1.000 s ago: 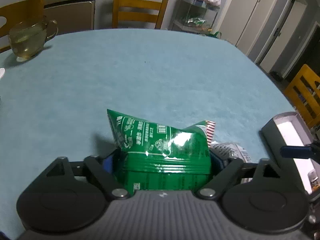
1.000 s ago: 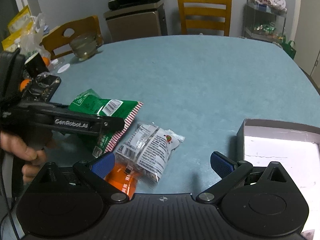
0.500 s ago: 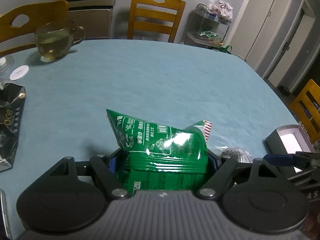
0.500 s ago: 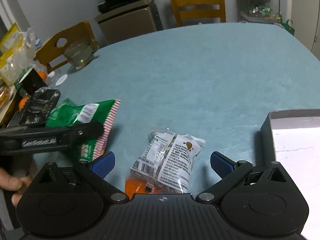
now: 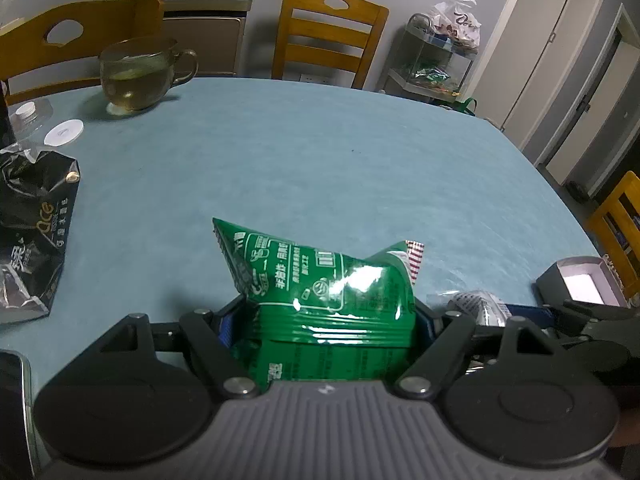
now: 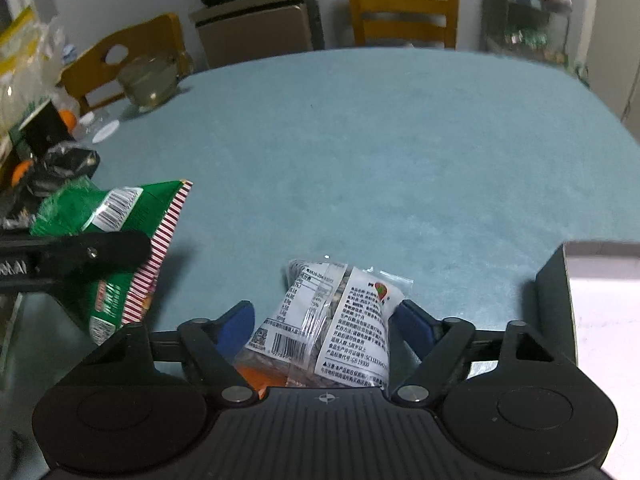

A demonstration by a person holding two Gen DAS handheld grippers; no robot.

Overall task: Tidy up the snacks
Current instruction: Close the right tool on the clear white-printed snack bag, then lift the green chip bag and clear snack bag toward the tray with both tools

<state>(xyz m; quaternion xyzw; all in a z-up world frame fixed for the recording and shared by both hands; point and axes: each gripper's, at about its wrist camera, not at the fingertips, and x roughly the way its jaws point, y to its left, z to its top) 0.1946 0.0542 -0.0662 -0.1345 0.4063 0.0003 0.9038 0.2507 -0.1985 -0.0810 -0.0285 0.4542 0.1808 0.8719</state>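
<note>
My left gripper (image 5: 324,314) is shut on a green snack bag (image 5: 320,280), which bulges up between its blue pads. From the right wrist view the same green bag (image 6: 116,208) hangs at the left with a black finger (image 6: 80,254) across it. My right gripper (image 6: 326,314) is closing around a clear packet with white labels (image 6: 332,292). The right pad touches the packet's edge, and a thin gap shows at the left pad. An orange packet (image 6: 256,376) peeks out beneath it. An open grey box with a white inside (image 6: 552,292) stands at the right.
A black snack bag (image 5: 36,232) lies at the table's left. A glass cup of tea (image 5: 136,76) and a white lid (image 5: 64,132) sit at the far left. Wooden chairs (image 5: 328,36) ring the blue table (image 5: 340,152). A dark flat object (image 5: 12,400) lies at the near left corner.
The right gripper came forward and down over the clear packet, and its jaws narrowed around it. The left gripper rose a little with the green bag and shifted sideways.
</note>
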